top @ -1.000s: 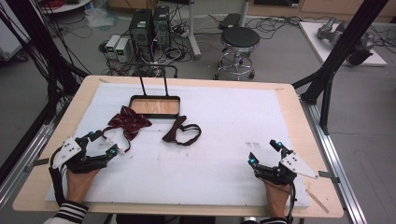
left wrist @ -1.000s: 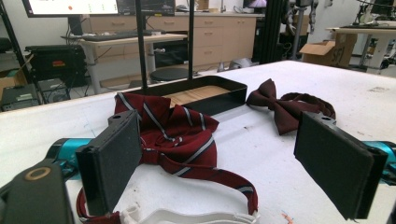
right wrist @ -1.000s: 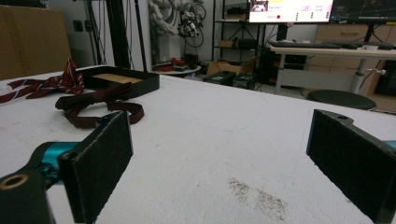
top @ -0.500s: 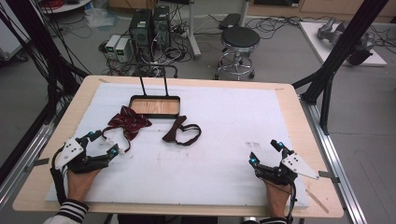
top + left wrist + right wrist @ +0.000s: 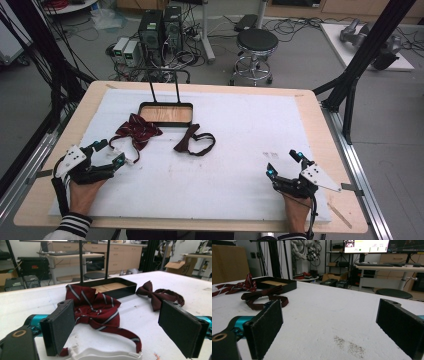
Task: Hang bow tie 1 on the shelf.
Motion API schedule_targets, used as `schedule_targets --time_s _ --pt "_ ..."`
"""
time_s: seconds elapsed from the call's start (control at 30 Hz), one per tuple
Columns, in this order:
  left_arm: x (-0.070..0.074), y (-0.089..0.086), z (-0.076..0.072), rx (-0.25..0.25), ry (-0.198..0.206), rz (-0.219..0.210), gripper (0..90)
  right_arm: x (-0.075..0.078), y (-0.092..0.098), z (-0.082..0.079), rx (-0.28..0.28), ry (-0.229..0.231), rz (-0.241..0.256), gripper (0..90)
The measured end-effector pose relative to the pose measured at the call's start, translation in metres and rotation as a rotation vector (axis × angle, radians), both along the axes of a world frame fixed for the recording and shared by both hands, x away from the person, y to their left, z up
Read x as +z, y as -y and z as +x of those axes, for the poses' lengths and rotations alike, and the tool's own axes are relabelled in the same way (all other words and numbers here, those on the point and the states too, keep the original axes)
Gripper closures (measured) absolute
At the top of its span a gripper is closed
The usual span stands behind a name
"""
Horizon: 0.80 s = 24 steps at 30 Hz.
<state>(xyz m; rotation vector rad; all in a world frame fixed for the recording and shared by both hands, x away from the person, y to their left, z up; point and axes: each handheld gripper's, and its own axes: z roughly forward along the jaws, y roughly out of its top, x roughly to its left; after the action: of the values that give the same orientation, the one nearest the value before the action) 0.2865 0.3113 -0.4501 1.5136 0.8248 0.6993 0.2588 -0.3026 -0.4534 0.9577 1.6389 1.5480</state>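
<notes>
Both forearms come in low, approx. level. Left gripper (image 5: 109,154) sits w/ jaws spread wide; right gripper (image 5: 285,164) likewise gaping, seemingly resting down, though contact's hard to judge.

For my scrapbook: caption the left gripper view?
Open left tool faces a striped maroon fabric bow tie on the white table.

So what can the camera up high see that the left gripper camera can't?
The high view takes in the person's hands, the right gripper open near the table's edge, and a stool on the floor. The left gripper view alone shows the striped bow tie's pattern up close and a white plastic clasp between its open jaws. Both show the striped bow tie, the plain dark red bow tie and the black tray.
</notes>
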Motion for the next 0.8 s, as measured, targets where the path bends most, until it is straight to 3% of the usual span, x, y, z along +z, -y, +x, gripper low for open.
schedule_targets --time_s 0.27,0.5,0.6,0.8 --pt "0.018 -0.004 0.009 0.007 -0.053 0.044 14.5 0.0 0.0 0.0 0.0 -0.004 0.004 6.3" --pt "0.044 0.004 0.035 -0.013 -0.131 0.147 14.5 0.0 0.001 0.001 -0.003 0.005 0.0 6.3" --pt "0.048 0.006 0.042 -0.017 -0.15 0.179 14.6 0.0 0.001 0.001 -0.002 0.005 0.0 6.3" --pt "0.059 0.018 0.065 -0.027 -0.253 0.286 14.7 0.0 0.001 0.001 -0.001 0.004 -0.001 6.3"
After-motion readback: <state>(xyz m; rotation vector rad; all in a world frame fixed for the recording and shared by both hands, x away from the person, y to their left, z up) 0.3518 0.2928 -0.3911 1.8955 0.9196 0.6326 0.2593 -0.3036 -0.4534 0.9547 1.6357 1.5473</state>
